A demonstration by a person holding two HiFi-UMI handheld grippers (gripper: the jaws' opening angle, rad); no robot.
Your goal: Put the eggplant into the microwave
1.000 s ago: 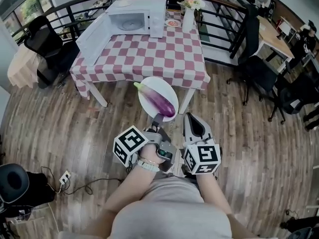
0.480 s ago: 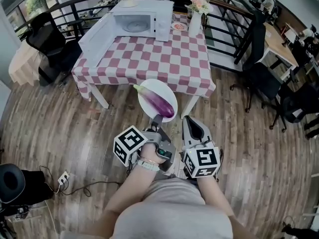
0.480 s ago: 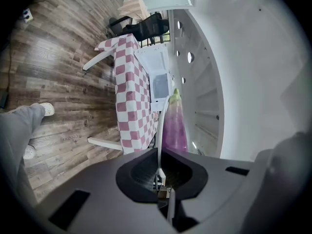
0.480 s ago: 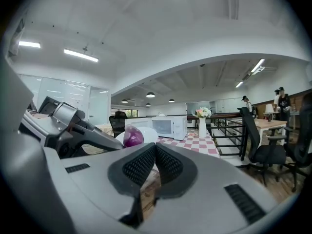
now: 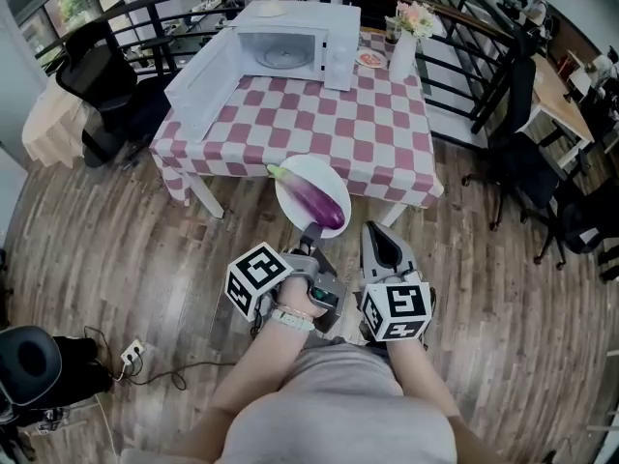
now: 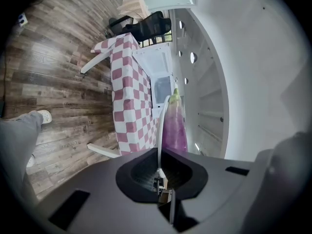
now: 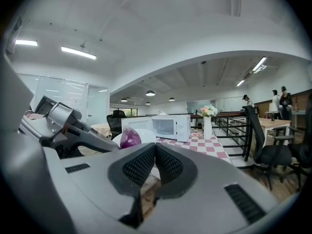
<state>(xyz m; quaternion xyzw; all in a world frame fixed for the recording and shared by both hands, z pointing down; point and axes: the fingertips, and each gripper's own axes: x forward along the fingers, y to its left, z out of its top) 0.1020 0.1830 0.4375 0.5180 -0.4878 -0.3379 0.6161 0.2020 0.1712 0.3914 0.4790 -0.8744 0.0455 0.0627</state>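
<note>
Closer than a second ago, the checked table [image 5: 319, 129] [image 6: 127, 101] [image 7: 210, 143] and the microwave [image 5: 340, 48] [image 6: 163, 89] [image 7: 168, 126] have slid down and to the right in the head view. The carried plate [image 5: 293, 174] [image 6: 159, 130] [image 7: 147, 136] sits just as it did ahead of the jaws.

The left gripper [image 5: 309, 232] [image 6: 159, 175] has its jaws pinched on the near rim of this white plate, which juts out straight beyond the tips. In the left gripper view the plate shows edge-on, a thin white line running away from the jaws. The eggplant [image 5: 317, 201] [image 6: 174, 126] [image 7: 130, 137] lies on the plate just past the left jaws, its purple body along the plate and its green stem at the far end.

The right gripper [image 5: 373, 230] [image 7: 155, 149] is just beside the left, jaws pressed together with nothing between them. From its own view the plate and eggplant are off to the left of its tips. Wooden floor [image 5: 126, 249] [image 6: 53, 82] lies under both grippers.

Beyond the plate's far edge stands the table, under a pink-and-white checked cloth. At its far end, well beyond both pairs of jaws, is the white microwave, its door [image 5: 205, 83] swung open to the left of the cavity. A white vase [image 5: 400, 58] [image 7: 208, 128] of flowers stands to its right.
</note>
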